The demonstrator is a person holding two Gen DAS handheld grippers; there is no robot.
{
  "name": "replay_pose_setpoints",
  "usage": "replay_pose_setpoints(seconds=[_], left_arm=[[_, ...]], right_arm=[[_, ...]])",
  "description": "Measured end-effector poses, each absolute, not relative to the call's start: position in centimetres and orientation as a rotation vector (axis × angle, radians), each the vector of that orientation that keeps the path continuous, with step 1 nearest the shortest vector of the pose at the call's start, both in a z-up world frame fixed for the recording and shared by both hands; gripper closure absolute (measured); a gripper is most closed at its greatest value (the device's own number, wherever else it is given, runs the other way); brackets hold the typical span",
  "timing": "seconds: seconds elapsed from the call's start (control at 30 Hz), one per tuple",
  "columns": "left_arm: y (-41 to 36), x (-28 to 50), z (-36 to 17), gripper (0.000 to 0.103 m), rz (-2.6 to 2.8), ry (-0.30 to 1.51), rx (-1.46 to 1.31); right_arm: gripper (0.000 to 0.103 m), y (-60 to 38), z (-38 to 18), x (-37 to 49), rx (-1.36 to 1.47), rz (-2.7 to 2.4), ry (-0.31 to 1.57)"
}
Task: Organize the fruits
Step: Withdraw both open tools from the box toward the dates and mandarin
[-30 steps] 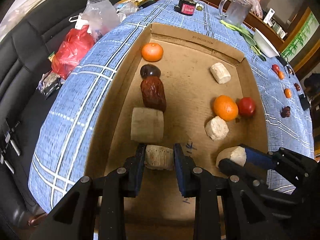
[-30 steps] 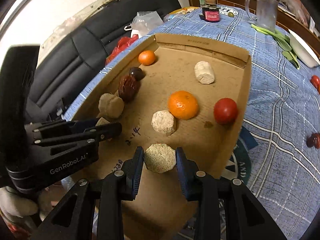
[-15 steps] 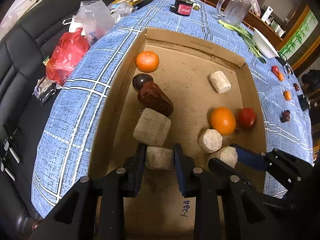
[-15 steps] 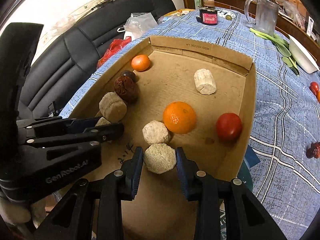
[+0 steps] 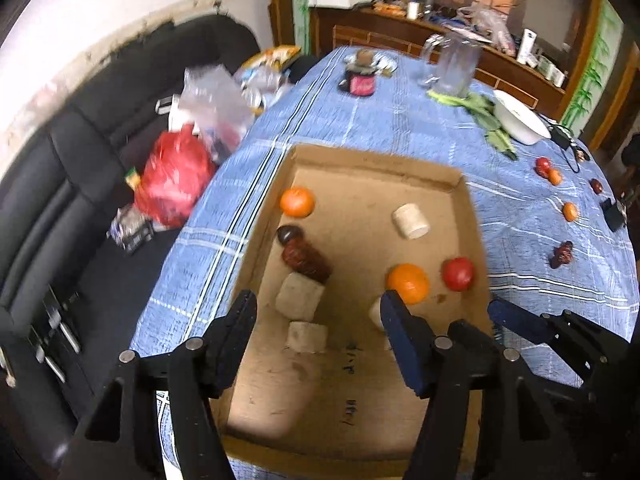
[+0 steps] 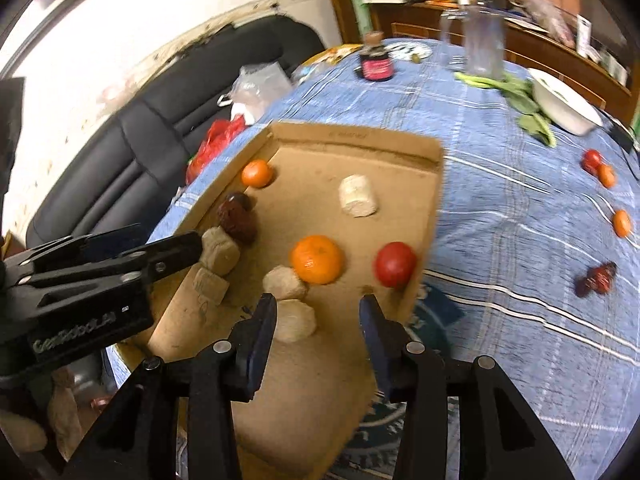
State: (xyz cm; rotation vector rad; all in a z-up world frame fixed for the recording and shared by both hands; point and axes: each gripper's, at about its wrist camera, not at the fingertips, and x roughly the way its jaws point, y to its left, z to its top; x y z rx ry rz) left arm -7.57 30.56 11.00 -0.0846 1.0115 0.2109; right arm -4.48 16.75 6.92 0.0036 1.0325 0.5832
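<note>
A shallow cardboard box (image 5: pixel 360 162) (image 6: pixel 352 136) holds two oranges (image 5: pixel 297 201) (image 5: pixel 408 283), a red tomato (image 5: pixel 458 273), dark dates (image 5: pixel 306 261) and several pale cylinder pieces. My left gripper (image 5: pixel 316 312) is open and raised above the box; one pale piece (image 5: pixel 307 336) lies on the box floor between its fingers. My right gripper (image 6: pixel 318 318) is open; another pale piece (image 6: pixel 295 321) lies on the box floor by its left finger (image 6: pixel 262 330). In the right wrist view the left gripper's fingertips (image 6: pixel 176 246) reach in from the left.
Loose small fruits (image 5: pixel 569 211) (image 6: pixel 596 278) lie on the blue checked tablecloth right of the box. A white bowl (image 5: pixel 520 120), greens, a glass jug (image 5: pixel 454 66) and a dark jar (image 5: pixel 362 82) stand farther back. A black sofa with bags (image 5: pixel 172 184) is left of the table.
Both grippers opened and let go of their pale pieces, which now lie in the box. Both grippers pulled back and up, so more of the room shows.
</note>
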Motion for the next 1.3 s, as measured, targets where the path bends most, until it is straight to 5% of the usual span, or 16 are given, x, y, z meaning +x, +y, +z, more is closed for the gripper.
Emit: replay_pose_setpoints(seconds=[0.63, 1.3], left_arm=[[16.7, -8.7, 15.2, 0.040, 0.157, 0.888, 0.141], [12.6, -7.6, 9.6, 0.039, 0.081, 1.056, -0.057]], right_arm=[[0.050, 3.4, 9.1, -5.5, 0.117, 0.435, 0.978], [0.049, -7.3, 4.9, -5.2, 0.180, 0.299, 1.094]])
